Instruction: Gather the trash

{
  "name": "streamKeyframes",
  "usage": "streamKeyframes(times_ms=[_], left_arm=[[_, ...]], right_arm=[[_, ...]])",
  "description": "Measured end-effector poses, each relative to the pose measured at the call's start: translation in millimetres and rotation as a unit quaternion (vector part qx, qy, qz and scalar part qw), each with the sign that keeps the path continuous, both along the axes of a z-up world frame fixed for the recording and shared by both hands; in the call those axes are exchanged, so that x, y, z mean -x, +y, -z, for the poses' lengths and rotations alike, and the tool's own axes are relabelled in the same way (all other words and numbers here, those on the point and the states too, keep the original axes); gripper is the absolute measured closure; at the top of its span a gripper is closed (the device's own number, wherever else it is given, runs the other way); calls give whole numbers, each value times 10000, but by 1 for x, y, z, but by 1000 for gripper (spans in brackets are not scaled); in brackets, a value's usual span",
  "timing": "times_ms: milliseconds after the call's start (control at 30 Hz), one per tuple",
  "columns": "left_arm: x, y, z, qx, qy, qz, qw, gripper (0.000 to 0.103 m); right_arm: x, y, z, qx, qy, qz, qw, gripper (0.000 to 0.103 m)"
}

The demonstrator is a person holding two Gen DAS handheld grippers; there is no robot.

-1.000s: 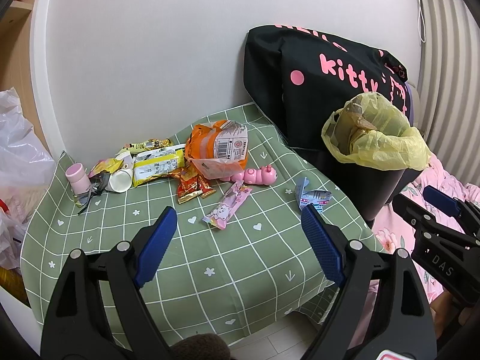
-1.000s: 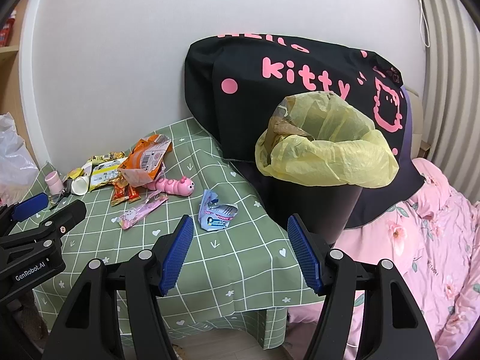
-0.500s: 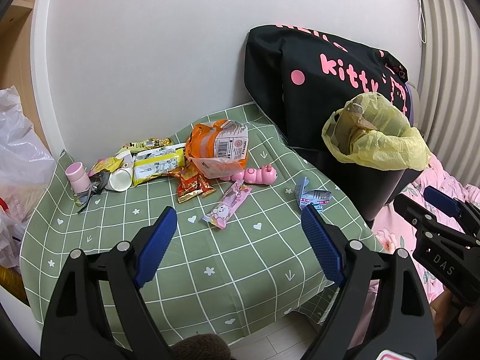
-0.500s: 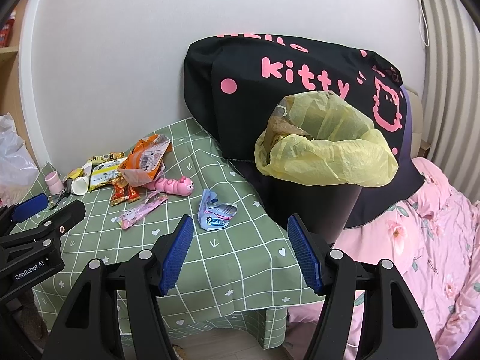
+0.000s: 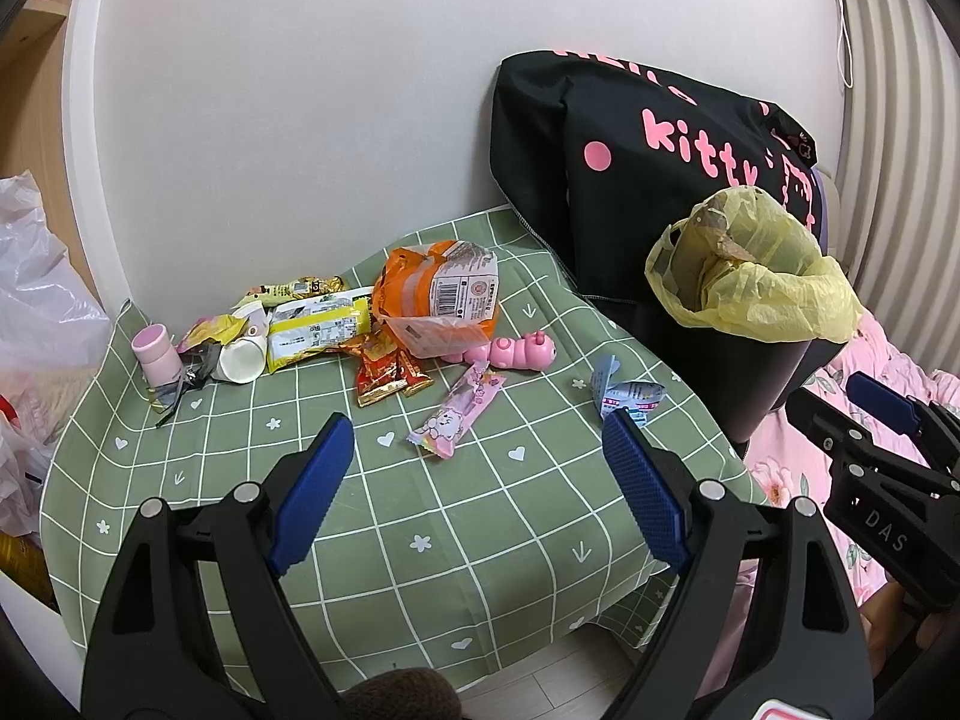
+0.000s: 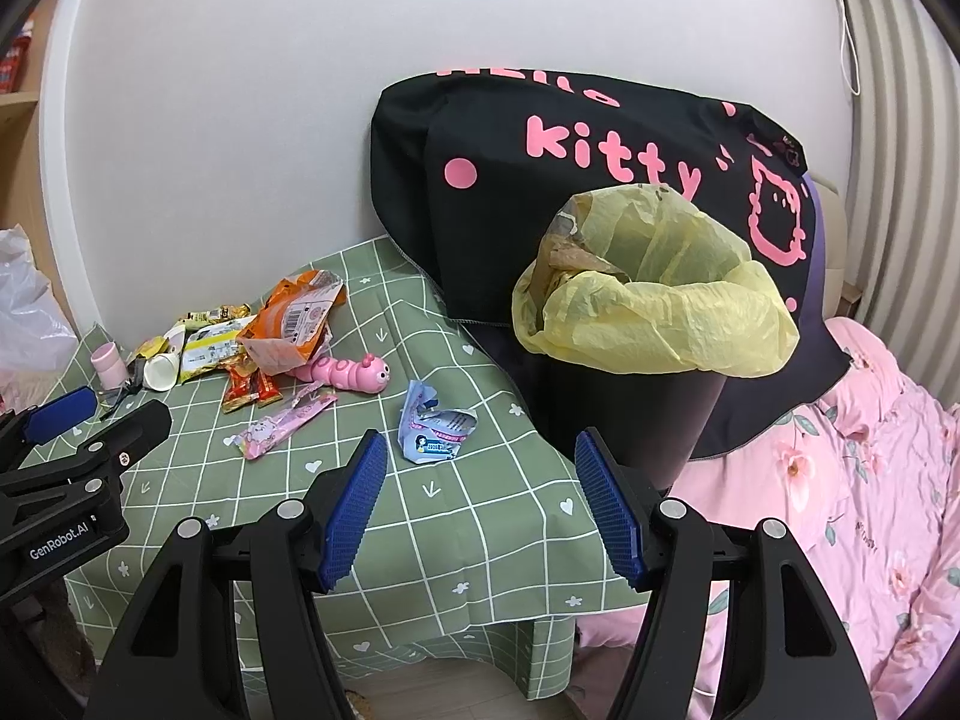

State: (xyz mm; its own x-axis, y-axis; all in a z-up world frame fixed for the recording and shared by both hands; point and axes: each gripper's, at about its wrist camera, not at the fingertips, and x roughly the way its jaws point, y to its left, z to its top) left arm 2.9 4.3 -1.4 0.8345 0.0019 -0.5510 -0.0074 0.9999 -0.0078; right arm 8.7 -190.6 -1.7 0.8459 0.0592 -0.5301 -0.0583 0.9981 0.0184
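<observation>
Trash lies scattered on a small table under a green checked cloth [image 5: 420, 516]: an orange snack bag [image 5: 441, 300], a yellow wrapper [image 5: 318, 336], red wrappers [image 5: 387, 375], a pink wrapper [image 5: 459, 414], a crumpled blue-white wrapper [image 5: 627, 393], a white paper cup [image 5: 240, 360]. A black bin lined with a yellow bag [image 5: 750, 282] stands right of the table. My left gripper [image 5: 474, 444] hovers open over the table's near side, holding nothing. My right gripper [image 6: 477, 456] is open too, between the blue-white wrapper [image 6: 435, 435] and the bin [image 6: 648, 312].
A pink caterpillar toy [image 5: 519, 354] and a small pink cup [image 5: 156, 354] share the table. A black cushion with pink lettering [image 6: 600, 180] leans on the wall behind the bin. Pink floral bedding [image 6: 840, 480] lies at right, white plastic bags [image 5: 36, 300] at left.
</observation>
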Motion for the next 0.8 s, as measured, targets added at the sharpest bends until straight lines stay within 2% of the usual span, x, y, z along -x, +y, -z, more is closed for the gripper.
streamKeyframes(times_ms=[800], left_arm=[[-1,2,-1,57,10,-20,10000,22]], right_arm=[[-2,0,-1,-1,14,-10,10000,41]])
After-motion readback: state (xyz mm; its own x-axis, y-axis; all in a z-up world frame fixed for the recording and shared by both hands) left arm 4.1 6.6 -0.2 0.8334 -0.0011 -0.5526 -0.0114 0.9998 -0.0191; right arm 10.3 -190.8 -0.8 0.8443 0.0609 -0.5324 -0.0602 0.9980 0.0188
